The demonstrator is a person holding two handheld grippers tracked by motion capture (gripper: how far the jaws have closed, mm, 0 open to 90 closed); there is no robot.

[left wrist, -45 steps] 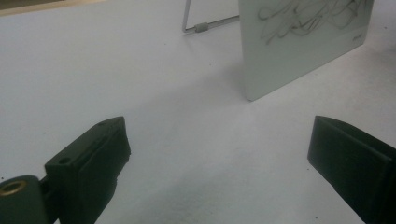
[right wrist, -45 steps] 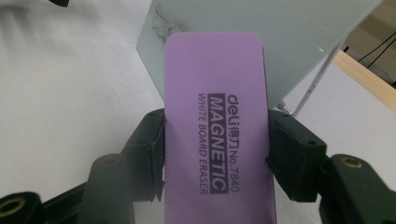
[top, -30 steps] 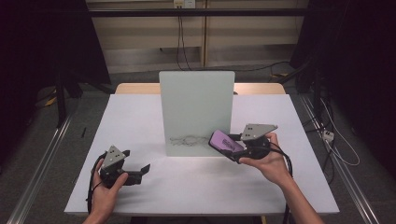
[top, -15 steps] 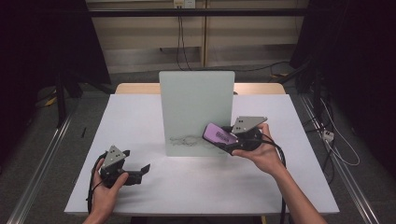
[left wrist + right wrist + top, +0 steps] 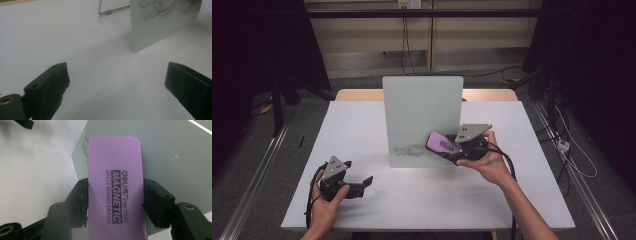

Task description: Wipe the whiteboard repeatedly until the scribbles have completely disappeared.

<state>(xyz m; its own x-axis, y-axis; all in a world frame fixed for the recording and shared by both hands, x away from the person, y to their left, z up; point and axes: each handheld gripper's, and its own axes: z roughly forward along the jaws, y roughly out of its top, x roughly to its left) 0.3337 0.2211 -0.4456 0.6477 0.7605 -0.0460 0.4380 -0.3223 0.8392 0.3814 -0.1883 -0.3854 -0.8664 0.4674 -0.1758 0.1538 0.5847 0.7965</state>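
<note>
On the white table (image 5: 422,200), the left gripper (image 5: 362,184) rests near the front-left edge, jaws spread wide and empty. An upright pale-grey glass whiteboard (image 5: 422,115) stands mid-table, scribbles (image 5: 409,150) at its lower edge. The right gripper (image 5: 447,150) clamps a purple rectangular magnetic whiteboard eraser (image 5: 115,187) held against the board's lower right.

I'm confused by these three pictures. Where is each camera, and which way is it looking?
High view: above the table's near edge, looking forward and down; both forearms show.
Left gripper view: on the left hand-held gripper, low, facing the board; open jaws show.
Right gripper view: on the right hand-held gripper, facing the board; jaws clamp the eraser.
All share the board.
</note>
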